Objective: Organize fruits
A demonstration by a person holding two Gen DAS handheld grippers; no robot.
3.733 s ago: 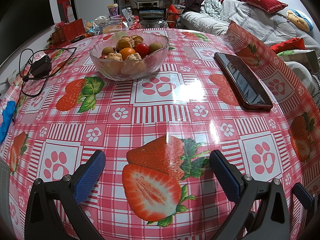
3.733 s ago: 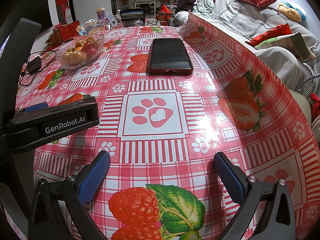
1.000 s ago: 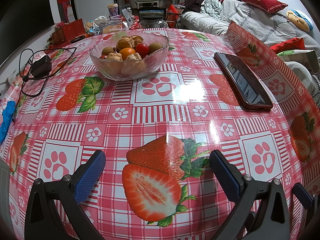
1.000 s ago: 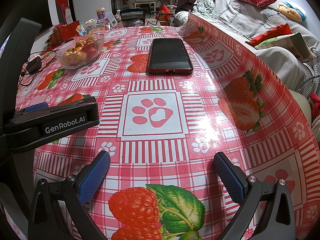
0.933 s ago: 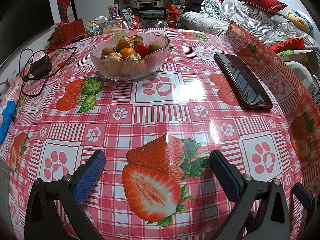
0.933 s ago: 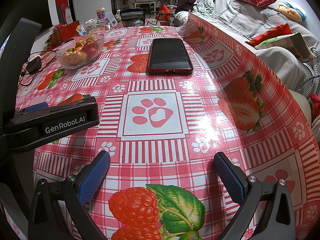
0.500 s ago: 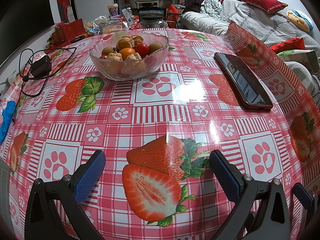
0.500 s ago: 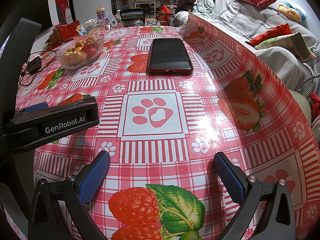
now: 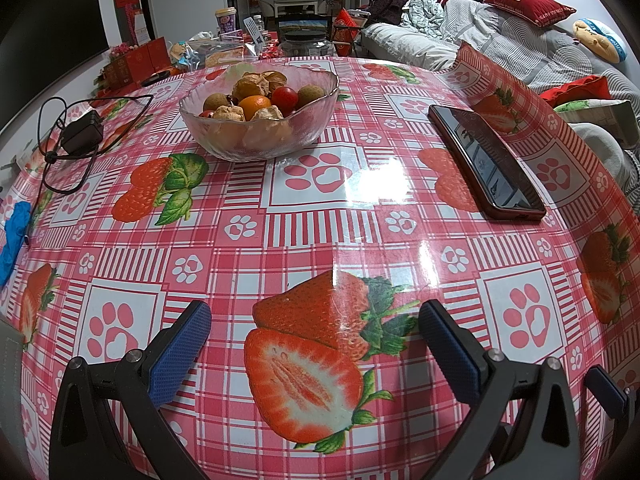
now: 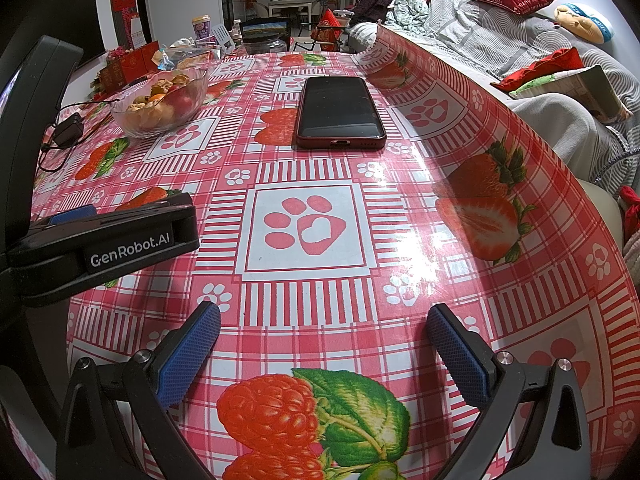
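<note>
Nothing has moved: both grippers stay low over the strawberry-print tablecloth (image 9: 360,240). Left gripper (image 9: 315,346) and right gripper (image 10: 324,348) hold their jaws wide apart, empty. Fruits fill the clear glass bowl (image 9: 260,136).

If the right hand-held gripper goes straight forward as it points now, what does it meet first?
Probably the phone, lying flat straight ahead of the open right hand-held gripper; only bare tablecloth lies between, though depth is uncertain.

The tabletop (image 9: 320,216) wears a red-and-white checked cloth printed with strawberries and pink paw prints. In the clear glass bowl (image 9: 260,136) lie brown, orange and red fruits (image 9: 256,98). The phone (image 10: 340,108) is black, edged dark red. Each tool has blue fingertips (image 9: 182,350).
</note>
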